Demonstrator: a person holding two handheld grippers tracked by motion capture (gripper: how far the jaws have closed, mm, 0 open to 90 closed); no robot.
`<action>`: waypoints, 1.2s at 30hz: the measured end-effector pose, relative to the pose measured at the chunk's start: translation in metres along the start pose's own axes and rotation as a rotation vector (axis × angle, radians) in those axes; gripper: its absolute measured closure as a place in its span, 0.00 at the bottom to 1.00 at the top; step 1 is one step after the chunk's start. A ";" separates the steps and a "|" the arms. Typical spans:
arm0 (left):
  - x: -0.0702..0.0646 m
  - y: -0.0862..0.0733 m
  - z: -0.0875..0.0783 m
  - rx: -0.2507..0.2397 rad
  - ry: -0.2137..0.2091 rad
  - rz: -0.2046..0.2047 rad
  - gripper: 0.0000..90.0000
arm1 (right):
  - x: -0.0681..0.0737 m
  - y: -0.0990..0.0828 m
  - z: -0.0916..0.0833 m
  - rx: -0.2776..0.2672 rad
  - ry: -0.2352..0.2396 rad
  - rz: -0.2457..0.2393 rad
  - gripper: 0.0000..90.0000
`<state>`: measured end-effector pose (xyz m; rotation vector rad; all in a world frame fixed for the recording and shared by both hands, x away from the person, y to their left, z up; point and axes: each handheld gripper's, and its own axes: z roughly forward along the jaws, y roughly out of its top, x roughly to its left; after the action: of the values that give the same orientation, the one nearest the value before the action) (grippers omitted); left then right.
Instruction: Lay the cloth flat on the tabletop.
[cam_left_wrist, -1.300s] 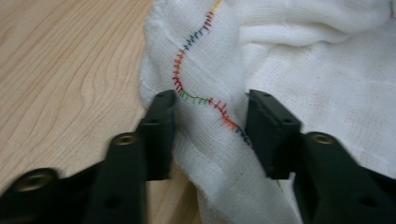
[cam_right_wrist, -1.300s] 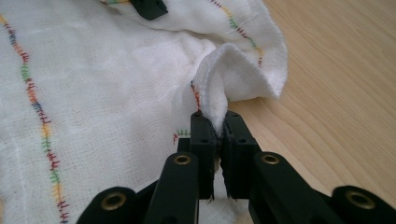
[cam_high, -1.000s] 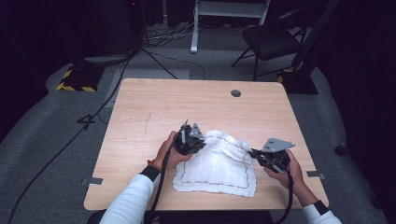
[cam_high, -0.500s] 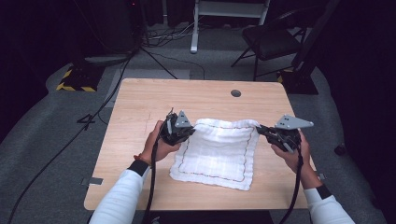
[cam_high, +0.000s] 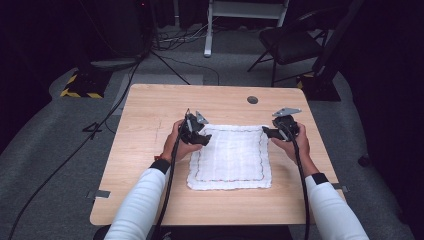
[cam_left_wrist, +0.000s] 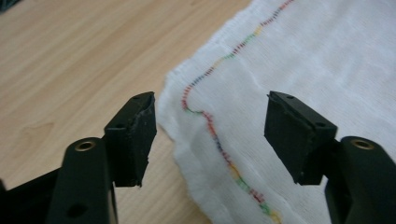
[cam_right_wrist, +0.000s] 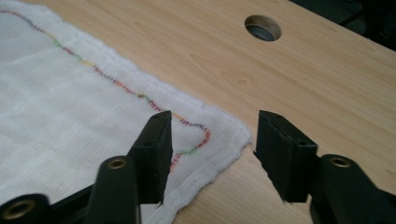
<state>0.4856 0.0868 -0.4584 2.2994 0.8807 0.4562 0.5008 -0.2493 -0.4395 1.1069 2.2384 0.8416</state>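
Observation:
A white cloth (cam_high: 232, 156) with a multicoloured stitched border lies spread flat on the wooden table (cam_high: 150, 120). My left gripper (cam_high: 204, 140) sits at the cloth's far left corner, open, with the cloth edge (cam_left_wrist: 201, 112) lying on the table between its jaws. My right gripper (cam_high: 265, 133) is at the far right corner, also open, its jaws either side of the corner (cam_right_wrist: 219, 135), which rests on the wood. Neither gripper holds anything.
A round cable hole (cam_high: 252, 100) is in the table beyond the cloth, also in the right gripper view (cam_right_wrist: 263, 27). Bare wood surrounds the cloth on all sides. A chair (cam_high: 295, 45) and cables stand on the floor behind the table.
Both grippers pulled apart and away from me, spreading the bunched cloth flat. They then let go of its far corners and now stand open.

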 end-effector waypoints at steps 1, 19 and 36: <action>-0.001 -0.005 0.000 0.013 -0.007 0.001 0.34 | 0.002 -0.002 -0.001 0.000 0.013 -0.006 0.48; -0.055 -0.078 -0.039 0.082 -0.158 0.079 0.24 | 0.059 -0.084 -0.057 0.069 0.230 -0.188 0.39; -0.086 -0.108 -0.062 0.072 -0.213 0.055 0.26 | 0.070 -0.135 -0.092 0.106 0.248 -0.152 0.40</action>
<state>0.3406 0.1167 -0.4914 2.3895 0.7407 0.1997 0.3324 -0.2844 -0.4843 0.9055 2.5616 0.8433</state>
